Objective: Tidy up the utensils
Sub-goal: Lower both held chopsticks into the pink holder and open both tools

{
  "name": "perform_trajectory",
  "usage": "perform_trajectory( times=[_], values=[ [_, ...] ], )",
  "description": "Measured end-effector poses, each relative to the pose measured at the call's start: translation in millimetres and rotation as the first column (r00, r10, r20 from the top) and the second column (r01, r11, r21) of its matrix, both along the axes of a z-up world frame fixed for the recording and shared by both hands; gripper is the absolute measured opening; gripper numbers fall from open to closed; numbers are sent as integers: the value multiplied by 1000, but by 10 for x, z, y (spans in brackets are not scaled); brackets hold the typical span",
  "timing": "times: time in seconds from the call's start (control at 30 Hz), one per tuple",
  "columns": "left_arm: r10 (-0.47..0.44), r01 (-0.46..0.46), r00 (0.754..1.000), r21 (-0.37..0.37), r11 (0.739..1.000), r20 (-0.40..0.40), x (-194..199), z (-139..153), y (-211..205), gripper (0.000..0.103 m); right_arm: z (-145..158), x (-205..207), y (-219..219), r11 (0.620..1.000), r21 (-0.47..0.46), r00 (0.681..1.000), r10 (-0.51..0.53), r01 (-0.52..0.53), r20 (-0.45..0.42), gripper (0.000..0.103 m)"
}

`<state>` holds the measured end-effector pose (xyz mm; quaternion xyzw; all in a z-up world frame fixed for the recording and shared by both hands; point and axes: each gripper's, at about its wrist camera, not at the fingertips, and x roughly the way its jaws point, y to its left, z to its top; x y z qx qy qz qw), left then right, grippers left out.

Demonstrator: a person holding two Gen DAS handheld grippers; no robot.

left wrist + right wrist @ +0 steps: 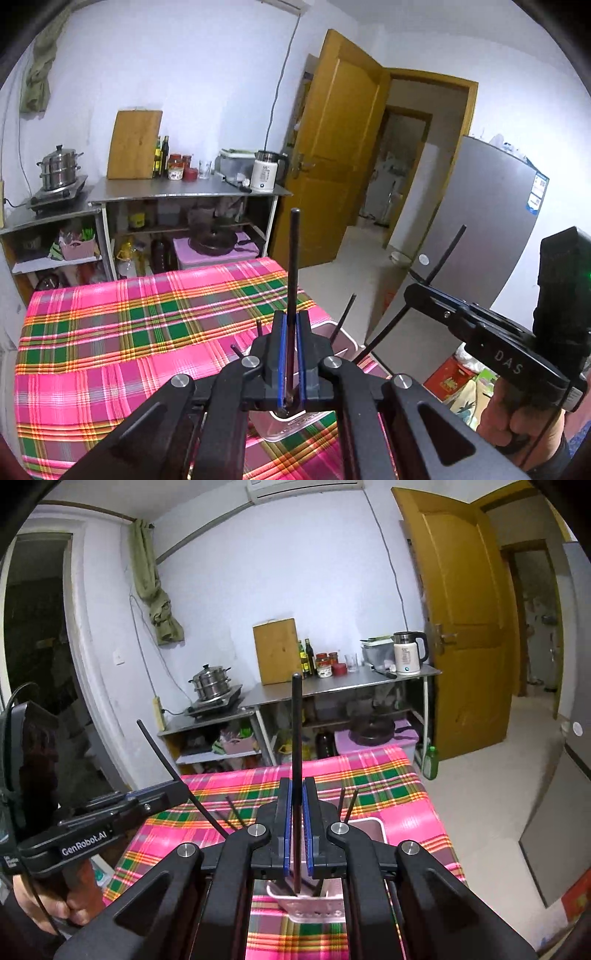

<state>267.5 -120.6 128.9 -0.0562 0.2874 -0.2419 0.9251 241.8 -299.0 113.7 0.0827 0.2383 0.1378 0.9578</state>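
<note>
My left gripper [290, 325] is shut on a dark chopstick [294, 258] that stands upright between its blue pads. My right gripper [296, 794] is shut on another dark chopstick [296, 731], also upright. Both hover above a pale pink utensil holder [314, 904], which also shows in the left wrist view [291, 424], on the pink plaid tablecloth [110, 332]. Several more dark chopsticks [347, 805] stick up out of the holder. The right gripper shows in the left wrist view [436, 291] with its chopstick, and the left gripper [162, 794] shows in the right wrist view.
A steel counter [184, 190] at the back carries a cutting board [135, 144], bottles, jars and a white kettle [264, 171]. A steamer pot [59, 168] sits on a stove at left. A grey fridge [491, 206] and an open wooden door [340, 155] stand at right.
</note>
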Motion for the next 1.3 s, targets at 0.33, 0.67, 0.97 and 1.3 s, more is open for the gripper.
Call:
perform_trajectory(
  times=[0.33, 0.67, 0.97, 1.3],
  values=[
    [-4, 5, 999, 27, 1000, -36, 206, -426, -103, 5, -427, 282, 17, 1000, -15, 998, -12, 11, -67, 5],
    [-9, 15, 996, 59, 998, -94, 281, -763, -140, 5, -757, 375, 115, 998, -56, 991, 13, -20, -132, 6],
    [-1, 5, 996, 47, 999, -92, 216, -727, -91, 6, -769, 364, 103, 997, -69, 988, 16, -27, -154, 6],
    [18, -18, 1000, 28, 999, -17, -119, -432, 108, 8, -555, 88, 81, 997, -82, 995, 4, -12, -101, 14]
  ],
)
